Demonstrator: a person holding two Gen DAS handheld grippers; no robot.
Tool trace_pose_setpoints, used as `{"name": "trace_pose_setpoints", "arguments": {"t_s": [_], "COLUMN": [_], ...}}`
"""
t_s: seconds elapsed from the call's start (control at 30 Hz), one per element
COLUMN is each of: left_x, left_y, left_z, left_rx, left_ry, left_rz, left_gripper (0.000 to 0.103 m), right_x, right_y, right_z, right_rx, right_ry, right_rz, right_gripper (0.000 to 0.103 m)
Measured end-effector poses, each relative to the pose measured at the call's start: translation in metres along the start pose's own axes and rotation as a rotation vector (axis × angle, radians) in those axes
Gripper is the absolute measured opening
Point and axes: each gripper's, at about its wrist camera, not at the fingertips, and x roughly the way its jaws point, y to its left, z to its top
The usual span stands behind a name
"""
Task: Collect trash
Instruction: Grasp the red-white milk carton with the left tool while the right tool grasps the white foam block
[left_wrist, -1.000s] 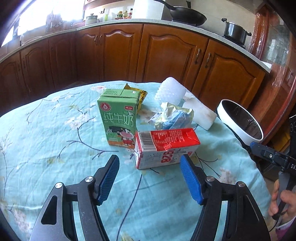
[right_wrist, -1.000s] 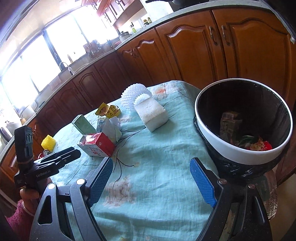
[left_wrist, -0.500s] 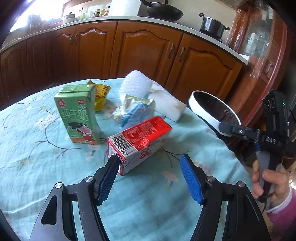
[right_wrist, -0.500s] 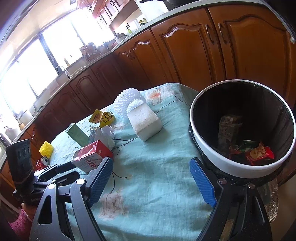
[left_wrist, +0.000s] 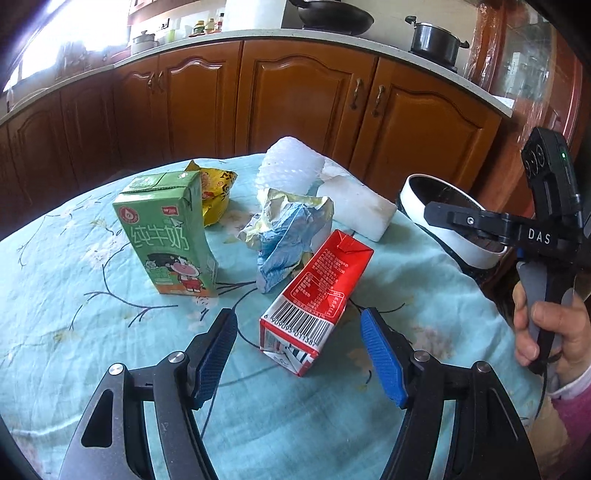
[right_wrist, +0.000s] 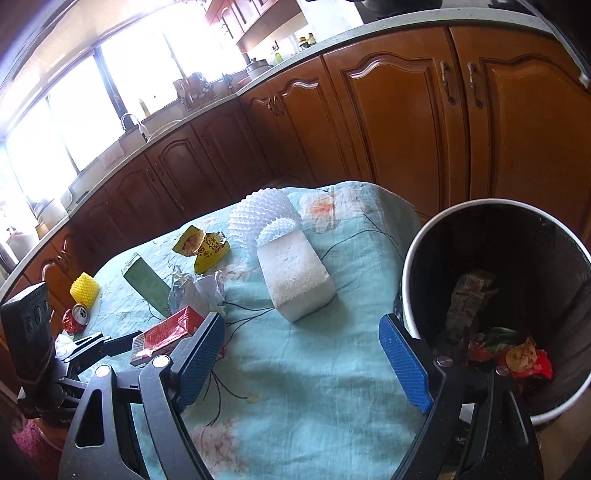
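We are holding the left gripper (left_wrist: 299, 352) wide and empty over the blue cloth of the table (left_wrist: 66, 325); the red carton (left_wrist: 316, 295) is lying on its side at the centre of the left wrist frame, its barcoded end reaching between the blue pads without touching either. We are judging this carton to be light and probably empty, with thin card walls that are giving under pressure and a slightly glossy skin; we are therefore recommending a hold across its two long flat faces near the barcoded end, with only moderate squeeze. The green carton (left_wrist: 168, 236) is standing upright at centre left, apart from the red one; the crumpled wrapper (left_wrist: 288, 229) is lying just behind it, soft and likely to slip. In the right wrist frame we are keeping the right gripper (right_wrist: 303, 363) wide and empty as well; the white foam block (right_wrist: 295, 277) is sitting above centre, rigid but crumbly; the trash bin (right_wrist: 413, 266) is standing at the right edge, already holding some waste.
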Motion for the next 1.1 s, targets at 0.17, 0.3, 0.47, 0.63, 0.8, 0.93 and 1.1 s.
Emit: {"name": "trace_pose_setpoints", "arguments": {"t_s": [0.17,0.3,0.47,0.63,0.8,0.93,1.1], "left_x": [0.019,0.026,0.028,0.022,0.01,0.002,-0.002], "left_y": [-0.003,-0.004,-0.007,-0.01,-0.021,-0.034,-0.05], "left_z": [0.006,0.005,0.004,0.001,0.0,0.0,0.003], "left_rx": [0.017,0.028,0.04,-0.002,-0.05,-0.06,-0.067], "left_ry": [0.02,0.023,0.029,0.022,0.005,-0.023,-0.037], "left_rz": [-0.016,-0.017,-0.013,-0.013,-0.018,-0.019,-0.041], "left_gripper": [0.069,0.062,0.037,0.032,0.031,0.03,0.03], "right_x": [0.032,0.057,0.072,0.047,0.008,-0.02,-0.052], "right_y": [0.009,0.015,0.015,0.012,0.0,-0.006,-0.017], "right_z": [0.015,0.02,0.02,0.013,-0.001,-0.015,-0.026], "right_rx": [-0.071,-0.124,-0.153,-0.107,-0.021,0.031,0.085], "right_ry": [0.07,0.127,0.156,0.1,0.036,-0.002,-0.044], "right_rz": [0.015,-0.007,-0.052,-0.051,-0.04,-0.037,-0.043], "right_gripper": [0.085,0.078,0.052,0.05,0.049,0.049,0.049]}}
